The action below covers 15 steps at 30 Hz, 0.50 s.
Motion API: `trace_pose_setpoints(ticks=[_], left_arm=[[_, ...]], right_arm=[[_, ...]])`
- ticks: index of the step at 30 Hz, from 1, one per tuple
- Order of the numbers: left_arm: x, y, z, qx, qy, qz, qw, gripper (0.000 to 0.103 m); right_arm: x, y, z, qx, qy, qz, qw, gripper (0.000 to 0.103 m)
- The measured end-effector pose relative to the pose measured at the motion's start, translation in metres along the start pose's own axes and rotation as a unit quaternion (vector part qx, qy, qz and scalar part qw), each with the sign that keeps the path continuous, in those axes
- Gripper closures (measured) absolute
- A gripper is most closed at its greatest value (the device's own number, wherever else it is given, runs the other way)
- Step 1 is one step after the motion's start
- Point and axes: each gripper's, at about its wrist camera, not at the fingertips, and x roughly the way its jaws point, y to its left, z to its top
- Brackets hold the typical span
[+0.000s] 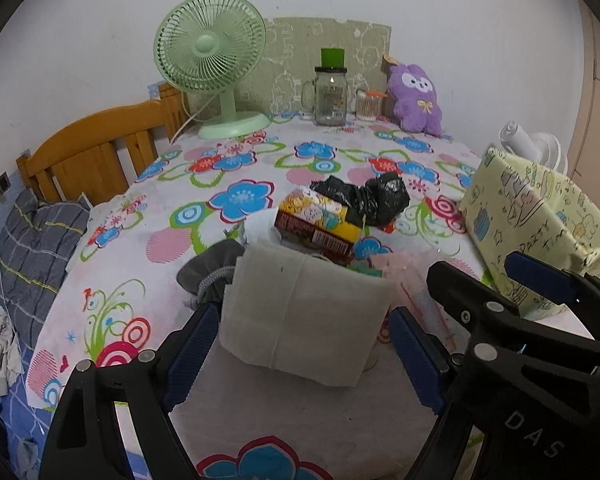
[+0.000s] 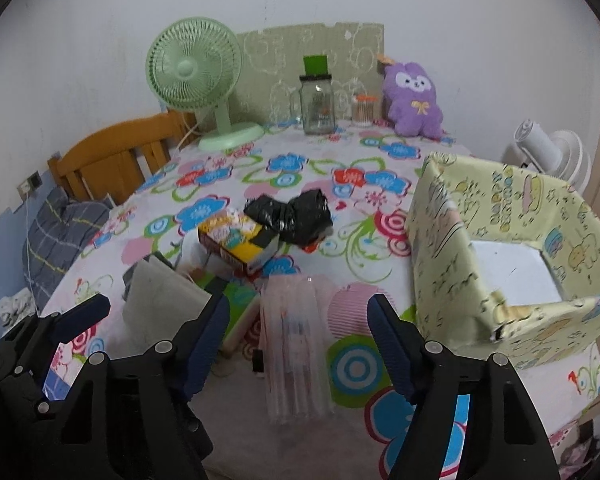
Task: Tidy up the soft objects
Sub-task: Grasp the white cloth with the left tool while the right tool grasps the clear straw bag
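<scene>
A folded white cloth (image 1: 304, 316) lies on the flowered table, between the open fingers of my left gripper (image 1: 304, 344); it also shows in the right wrist view (image 2: 156, 304). A grey cloth (image 1: 208, 268) lies just left of it. A clear pink air-cushion sheet (image 2: 296, 344) lies between the open fingers of my right gripper (image 2: 298, 344). A black plastic bag (image 2: 292, 216) and a colourful carton (image 2: 240, 240) lie mid-table. A purple plush toy (image 2: 412, 100) leans against the back wall. The open box (image 2: 512, 248) wrapped in pale green paper stands at the right.
A green desk fan (image 1: 212, 60), a glass jar (image 1: 330, 96) and a small tub of swabs (image 1: 368, 104) stand at the back. A white fan (image 2: 552, 152) sits behind the box. A wooden headboard (image 1: 96, 152) and grey pillow (image 1: 32, 248) are left.
</scene>
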Motion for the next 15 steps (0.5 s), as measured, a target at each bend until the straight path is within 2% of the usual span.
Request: trace_pose_setpoints(ticks=[9, 15], left_arm=[[0.022, -0.001, -0.005, 0.009, 0.019, 0.008, 0.9997, 0.015], [0.030, -0.005, -0.005, 0.019, 0.024, 0.006, 0.9995, 0.018]], right_arm=[[0.028, 0.001, -0.005, -0.003, 0.044, 0.002, 0.999, 0.035], [0.039, -0.001, -0.007, 0.003, 0.065, 0.009, 0.998, 0.046]])
